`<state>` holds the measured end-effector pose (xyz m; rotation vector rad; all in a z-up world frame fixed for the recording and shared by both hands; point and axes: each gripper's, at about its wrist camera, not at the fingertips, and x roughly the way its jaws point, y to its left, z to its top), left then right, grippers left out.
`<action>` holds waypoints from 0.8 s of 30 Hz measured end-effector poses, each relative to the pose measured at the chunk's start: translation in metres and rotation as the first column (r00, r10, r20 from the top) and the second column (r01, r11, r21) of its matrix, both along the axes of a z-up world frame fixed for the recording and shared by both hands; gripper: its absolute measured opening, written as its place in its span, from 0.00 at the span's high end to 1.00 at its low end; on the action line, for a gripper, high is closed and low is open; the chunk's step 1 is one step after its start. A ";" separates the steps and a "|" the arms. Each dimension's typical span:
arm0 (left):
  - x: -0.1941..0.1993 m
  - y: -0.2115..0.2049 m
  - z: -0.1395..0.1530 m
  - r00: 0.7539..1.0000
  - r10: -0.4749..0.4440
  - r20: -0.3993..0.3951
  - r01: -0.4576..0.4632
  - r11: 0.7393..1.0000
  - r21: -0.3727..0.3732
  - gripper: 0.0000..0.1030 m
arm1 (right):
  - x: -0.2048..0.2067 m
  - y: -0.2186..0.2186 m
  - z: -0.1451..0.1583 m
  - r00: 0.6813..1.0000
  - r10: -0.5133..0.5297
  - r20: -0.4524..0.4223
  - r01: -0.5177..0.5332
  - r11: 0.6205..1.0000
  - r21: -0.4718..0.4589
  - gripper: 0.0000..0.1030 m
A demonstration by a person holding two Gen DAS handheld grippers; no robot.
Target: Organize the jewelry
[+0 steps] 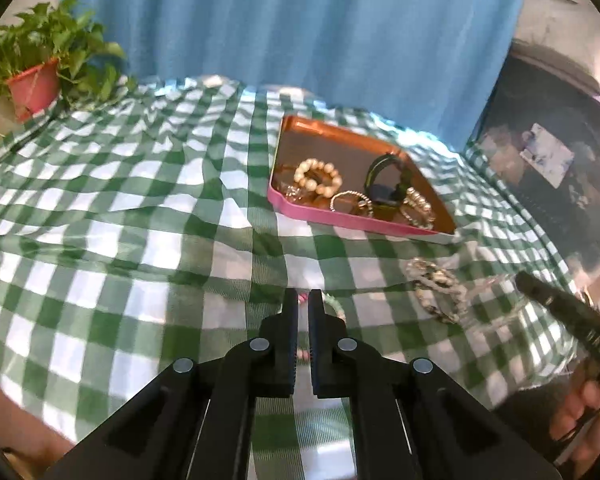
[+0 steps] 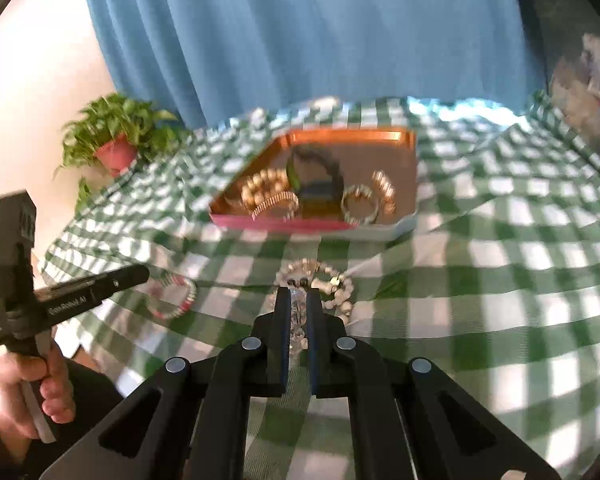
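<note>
Jewelry [image 1: 320,178] is lying in the tray [image 1: 332,216] toward the cloth's [image 1: 140,200] far edge; left gripper [image 1: 304,300] is pinching a pink-beaded bracelet [image 1: 303,354], right gripper [image 2: 298,298] a clear-beaded one [image 2: 299,316].

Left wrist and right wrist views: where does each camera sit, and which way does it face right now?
Left wrist: on the left tongs, looking forward and down over the checked cloth toward the tray; its shut fingers pinch a pink-and-green bracelet, and the right tongs and a hand show at right.
Right wrist: on the right tongs, facing the tray head-on; its fingers pinch a clear bead bracelet, and the left tongs and a hand show at left.
Shared: tray, cloth, potted plant, blue curtain.
</note>
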<state>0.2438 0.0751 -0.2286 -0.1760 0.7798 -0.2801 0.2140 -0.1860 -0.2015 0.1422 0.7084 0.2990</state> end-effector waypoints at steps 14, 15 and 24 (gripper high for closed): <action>0.006 -0.005 -0.023 0.996 -0.011 -0.091 0.015 0.999 0.049 0.68 | -0.013 -0.033 -0.015 0.999 -0.032 -0.044 0.031 0.999 -0.014 0.94; 0.008 -0.005 -0.025 0.995 -0.007 -0.097 0.012 0.998 0.053 0.61 | -0.010 -0.036 -0.020 0.998 -0.034 -0.062 0.033 0.999 -0.013 0.94; 0.025 -0.005 -0.037 0.993 0.011 -0.115 0.004 0.992 0.127 0.85 | -0.003 -0.044 -0.056 0.982 -0.074 -0.174 0.058 0.994 -0.095 0.87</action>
